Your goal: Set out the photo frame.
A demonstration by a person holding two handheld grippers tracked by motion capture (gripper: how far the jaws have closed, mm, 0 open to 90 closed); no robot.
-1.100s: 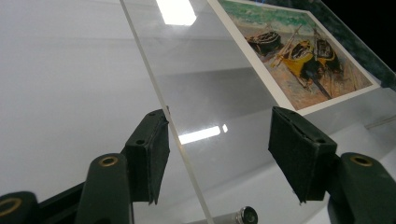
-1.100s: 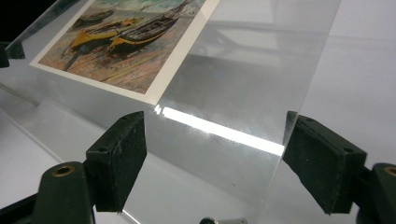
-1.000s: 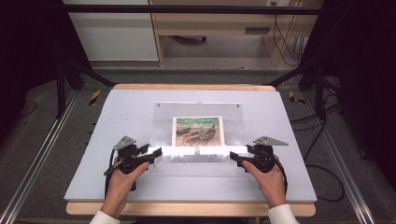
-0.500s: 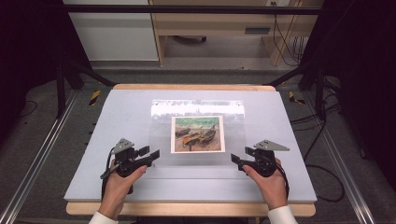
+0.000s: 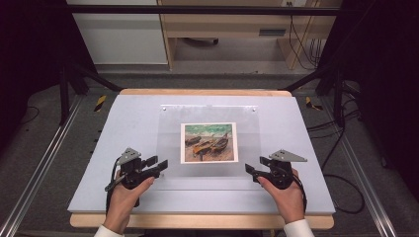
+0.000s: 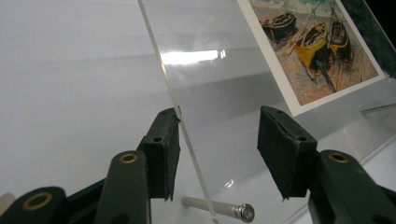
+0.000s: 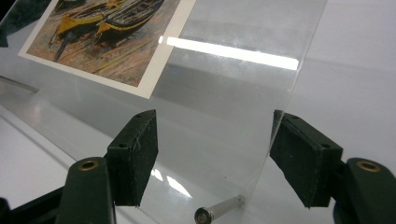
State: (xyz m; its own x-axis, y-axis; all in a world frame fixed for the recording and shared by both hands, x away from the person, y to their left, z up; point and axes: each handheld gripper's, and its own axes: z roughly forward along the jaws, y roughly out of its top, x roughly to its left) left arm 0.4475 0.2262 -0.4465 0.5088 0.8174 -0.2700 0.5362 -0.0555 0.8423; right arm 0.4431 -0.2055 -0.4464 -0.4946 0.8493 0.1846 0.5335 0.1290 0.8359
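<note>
Left gripper (image 5: 160, 165), held by the left hand (image 5: 123, 197), sits at about 8 o'clock from the print (image 5: 209, 143), at the near-left corner of the clear sheet (image 5: 247, 133). In the left gripper view its jaws (image 6: 219, 154) stand apart and straddle the sheet's side edge. The edge runs just beside the left pad and the right pad is well clear, so it is released, no grasp. The jaws have just been closing with that edge between them. A metal pin (image 6: 219, 207) pokes out under the corner at 6 o'clock.

The boat print is under the clear sheet, mid-table on the white mat (image 5: 99, 187). Change: a second ago the print looked squashed front to back, now it looks taller. Judgement: the sheet's tilt has changed, probably settling flatter.

Right gripper (image 5: 248, 170), in the right hand (image 5: 286, 197), is at about 4 o'clock from the print, at the near-right corner. In the right gripper view (image 7: 215, 156) the jaws are apart around the corner. The sheet edge is just in front of the right pad and the left pad is off the sheet, so also released. These jaws have also just been closing around the sheet. A second pin (image 7: 219, 208) sits at 6 o'clock.

Both hands have barely shifted. Judgement: a two-corner pinch is being set up and neither side is clamped yet. Uneven closing could skew the sheet.
</note>
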